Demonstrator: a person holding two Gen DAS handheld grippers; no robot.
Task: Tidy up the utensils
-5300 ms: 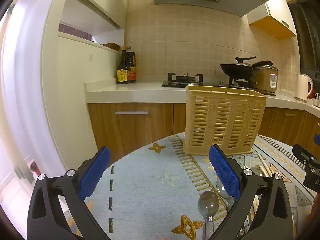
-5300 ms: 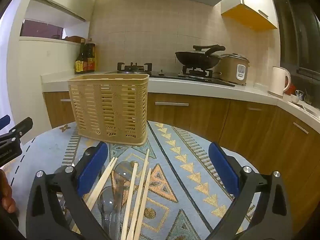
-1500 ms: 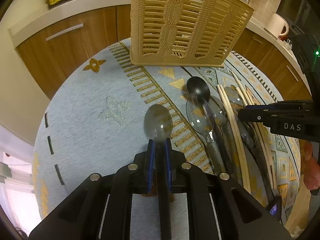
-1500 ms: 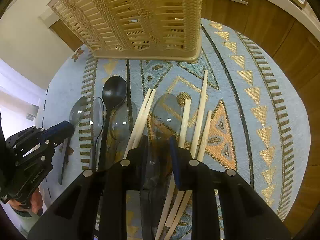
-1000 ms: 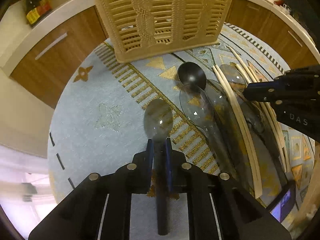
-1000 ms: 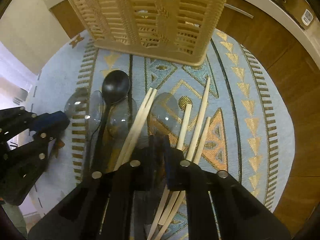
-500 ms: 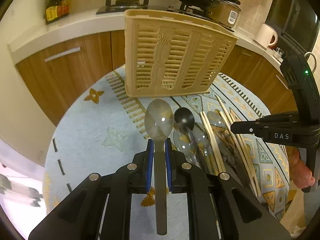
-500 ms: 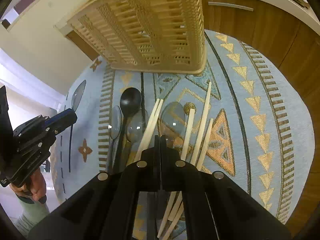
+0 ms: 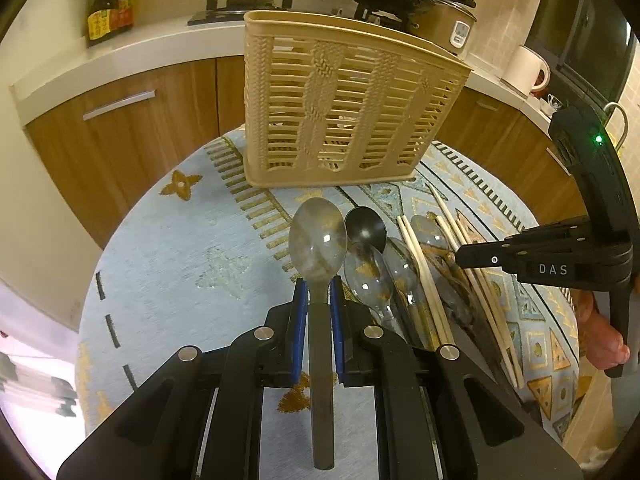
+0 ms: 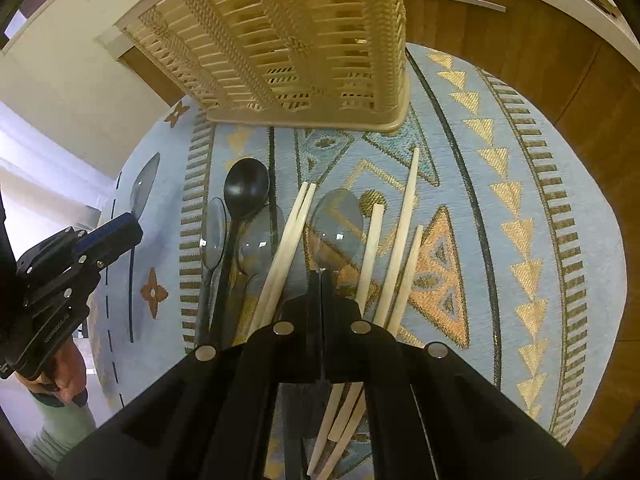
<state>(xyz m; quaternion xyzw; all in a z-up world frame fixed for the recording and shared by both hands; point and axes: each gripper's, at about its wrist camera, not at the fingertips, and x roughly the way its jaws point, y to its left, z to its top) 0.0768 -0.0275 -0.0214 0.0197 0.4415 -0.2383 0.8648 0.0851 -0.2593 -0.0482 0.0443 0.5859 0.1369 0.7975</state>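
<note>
the round worktop (image 9: pixel 168 248) wears a pale blue cloth with gold and dark woven patterns; at its far side stands the cream slatted basket (image 9: pixel 344 108), upright, with a braided relief down its walls; nothing can be made out inside it through the slats; on the cloth in front of the basket lies a row of utensils side by side, handles toward the cameras: a black spoon (image 10: pixel 245 188), three clear plastic spoons (image 10: pixel 260 240) whose bowls show the pattern through them, and several pale chopsticks (image 10: pixel 402 224), two of them paired and touching between the clear spoons; the left gripper (image 9: pixel 318 304) is clamped narrow on the neck of a smoky translucent spoon (image 9: pixel 318 236), blue pads against either side of the handle, bowl forward and raised off the cloth, left of the black spoon; the right gripper (image 10: pixel 320 276) is fully closed, its black tips pressed together at the neck of the rightmost clear spoon (image 10: pixel 338 220); whether it pinches that handle i cannot tell; a hand (image 10: pixel 68 372) grasps the left gripper's grip.
</note>
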